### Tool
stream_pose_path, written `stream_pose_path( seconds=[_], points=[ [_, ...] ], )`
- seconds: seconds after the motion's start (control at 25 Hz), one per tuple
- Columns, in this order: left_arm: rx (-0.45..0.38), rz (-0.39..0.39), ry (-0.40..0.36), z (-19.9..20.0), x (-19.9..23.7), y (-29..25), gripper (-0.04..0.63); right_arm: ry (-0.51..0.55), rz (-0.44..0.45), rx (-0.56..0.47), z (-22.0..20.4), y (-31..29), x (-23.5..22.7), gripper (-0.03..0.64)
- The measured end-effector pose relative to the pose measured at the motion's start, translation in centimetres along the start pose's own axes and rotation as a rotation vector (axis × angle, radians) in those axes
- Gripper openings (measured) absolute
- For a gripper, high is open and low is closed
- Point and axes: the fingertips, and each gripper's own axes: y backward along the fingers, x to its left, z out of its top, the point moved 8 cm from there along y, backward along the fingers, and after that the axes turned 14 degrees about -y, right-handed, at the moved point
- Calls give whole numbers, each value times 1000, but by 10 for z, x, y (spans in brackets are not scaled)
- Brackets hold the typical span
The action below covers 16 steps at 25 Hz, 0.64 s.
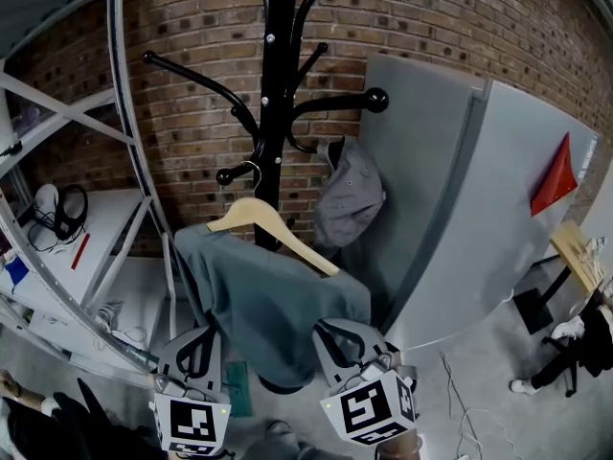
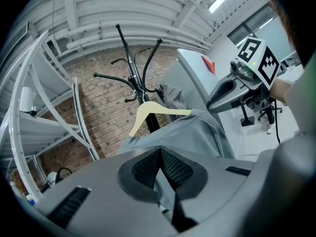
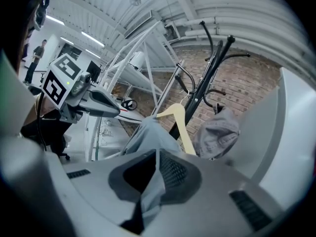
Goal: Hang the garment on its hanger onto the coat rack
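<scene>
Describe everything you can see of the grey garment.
The garment is plain grey-green soft cloth, draped crookedly over a pale wooden hanger in front of the black coat rack, leaving one hanger arm bare. It hangs in loose folds. The left gripper and right gripper each have jaws shut on its lower edge.

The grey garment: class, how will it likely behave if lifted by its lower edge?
Probably floppy: the grey garment sags in folds from the wooden hanger. Likely light: thin cloth fits between shut jaws. It may slip off the smooth hanger.
</scene>
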Motion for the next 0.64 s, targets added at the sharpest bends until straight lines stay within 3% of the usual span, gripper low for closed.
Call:
stream_pose_path(
  seconds=[0.44, 0.52, 0.64],
  points=[
    [-43, 57, 9, -2, 9, 1, 2, -7, 9, -20, 6, -6, 3, 38],
    [-70, 73, 38, -3, 13, 1, 3, -12, 14, -19, 6, -9, 4, 38],
    [-117, 54, 143, -5, 16, 3, 2, -12, 13, -7, 7, -13, 5, 38]
  ],
)
